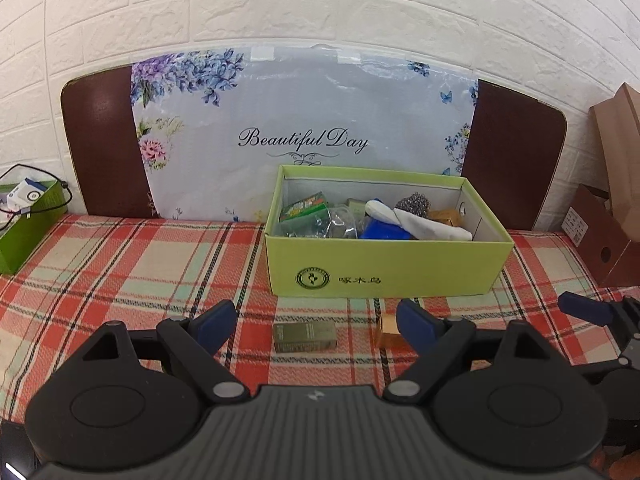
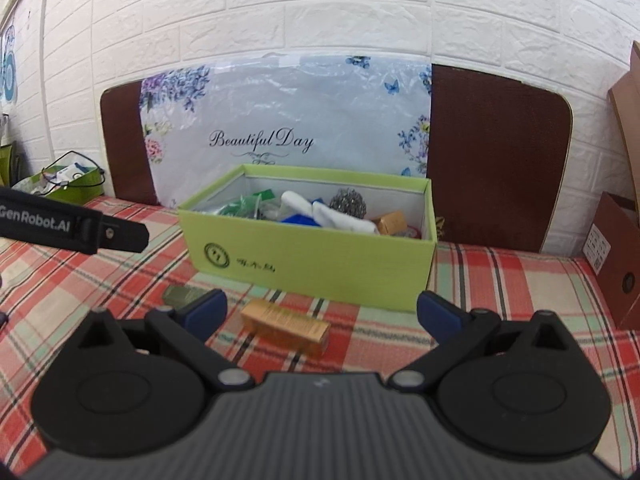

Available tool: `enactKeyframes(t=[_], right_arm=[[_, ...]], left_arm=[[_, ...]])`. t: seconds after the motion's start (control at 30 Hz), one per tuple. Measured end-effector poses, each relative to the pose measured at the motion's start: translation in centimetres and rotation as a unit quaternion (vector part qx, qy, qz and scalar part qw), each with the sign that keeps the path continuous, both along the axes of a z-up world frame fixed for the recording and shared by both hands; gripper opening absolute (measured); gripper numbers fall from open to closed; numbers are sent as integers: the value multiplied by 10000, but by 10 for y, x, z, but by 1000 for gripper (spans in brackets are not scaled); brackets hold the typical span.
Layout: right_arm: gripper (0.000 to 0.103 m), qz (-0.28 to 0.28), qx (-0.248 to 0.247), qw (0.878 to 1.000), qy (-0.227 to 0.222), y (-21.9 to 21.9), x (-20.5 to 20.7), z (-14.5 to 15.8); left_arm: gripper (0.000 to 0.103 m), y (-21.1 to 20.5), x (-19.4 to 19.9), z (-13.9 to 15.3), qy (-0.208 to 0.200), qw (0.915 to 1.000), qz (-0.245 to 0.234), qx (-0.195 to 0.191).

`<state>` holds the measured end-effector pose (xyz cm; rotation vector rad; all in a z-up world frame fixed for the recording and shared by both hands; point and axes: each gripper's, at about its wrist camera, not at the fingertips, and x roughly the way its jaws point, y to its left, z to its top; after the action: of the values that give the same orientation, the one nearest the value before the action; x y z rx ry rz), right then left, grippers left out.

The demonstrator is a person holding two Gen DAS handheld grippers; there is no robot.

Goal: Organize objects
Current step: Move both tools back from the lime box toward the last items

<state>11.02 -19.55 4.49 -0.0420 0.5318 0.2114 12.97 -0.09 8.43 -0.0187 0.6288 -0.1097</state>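
A lime-green open box (image 1: 384,268) (image 2: 312,260) stands on the plaid tablecloth and holds several items, among them a steel scourer (image 1: 414,203), a white cloth (image 1: 424,224) and a green packet (image 1: 306,206). In front of it lie a small olive-green box (image 1: 305,336) (image 2: 182,295) and a small gold box (image 1: 390,332) (image 2: 286,322). My left gripper (image 1: 316,322) is open, with the olive box between its fingers. My right gripper (image 2: 320,312) is open, with the gold box between its fingers, nearer the left one.
A floral "Beautiful Day" mat (image 1: 304,136) leans on a brown board against the white brick wall. A green basket (image 1: 24,220) sits at the left edge. Brown cardboard boxes (image 1: 604,236) (image 2: 620,264) stand at the right. The other gripper shows at the right edge of the left wrist view (image 1: 600,312).
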Motion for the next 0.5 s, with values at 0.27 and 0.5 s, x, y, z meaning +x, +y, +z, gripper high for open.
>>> enactKeyframes(t=[0.27, 0.5], right_arm=[[103, 78, -39, 9999, 102, -1, -23, -13], [103, 327, 40, 9993, 156, 2, -28, -30]], left_arm=[[90, 8, -11, -22, 274, 9994, 181, -97], [90, 21, -19, -48, 340, 9988, 239, -259]])
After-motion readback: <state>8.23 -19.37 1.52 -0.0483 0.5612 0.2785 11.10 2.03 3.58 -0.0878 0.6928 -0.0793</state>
